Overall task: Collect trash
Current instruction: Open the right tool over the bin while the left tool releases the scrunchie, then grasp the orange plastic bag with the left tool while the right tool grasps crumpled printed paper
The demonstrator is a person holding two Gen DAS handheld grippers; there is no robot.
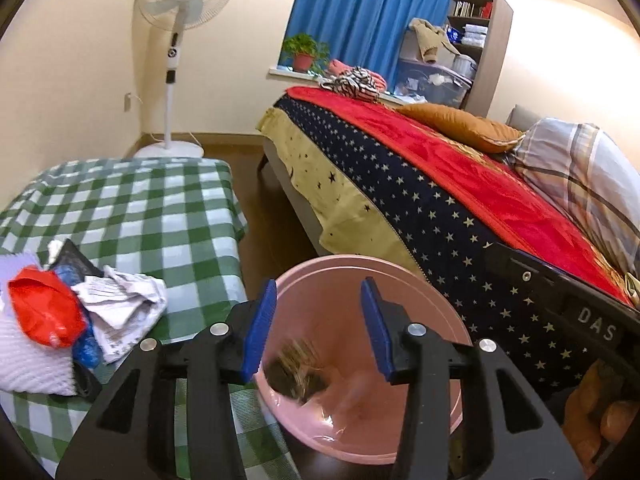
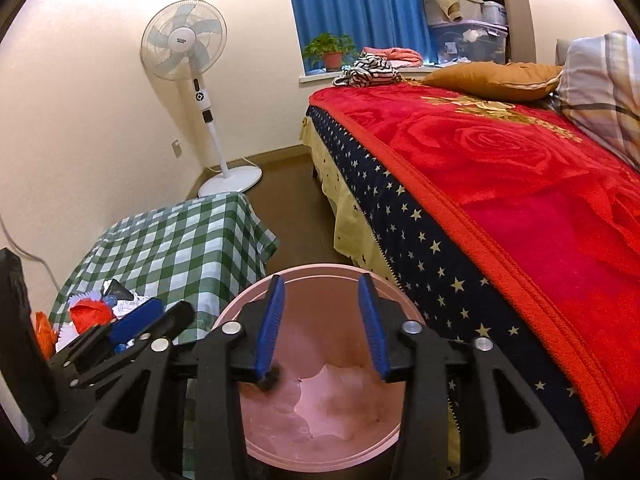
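Trash bin [image 1: 420, 300]: pink, set on the floor between checked table and bed; blurred brownish scrap [image 1: 298, 372] seen inside.
Left gripper [image 1: 318, 328]: held over the bin mouth, jaws parted, nothing gripped.
Right gripper [image 2: 322, 326]: held over the bin, jaws parted, nothing clasped.
Trash pile [image 1: 80, 312]: red bag and crumpled papers left on the checked table [image 1: 160, 208].
Bed [image 2: 520, 184]: red blanket noted beside the bin.
Fan [image 2: 184, 44]: stood by the far wall.

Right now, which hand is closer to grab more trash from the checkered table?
Probably the left gripper: it is open and empty beside the crumpled paper and red bag; the right gripper sits over the pink bin.
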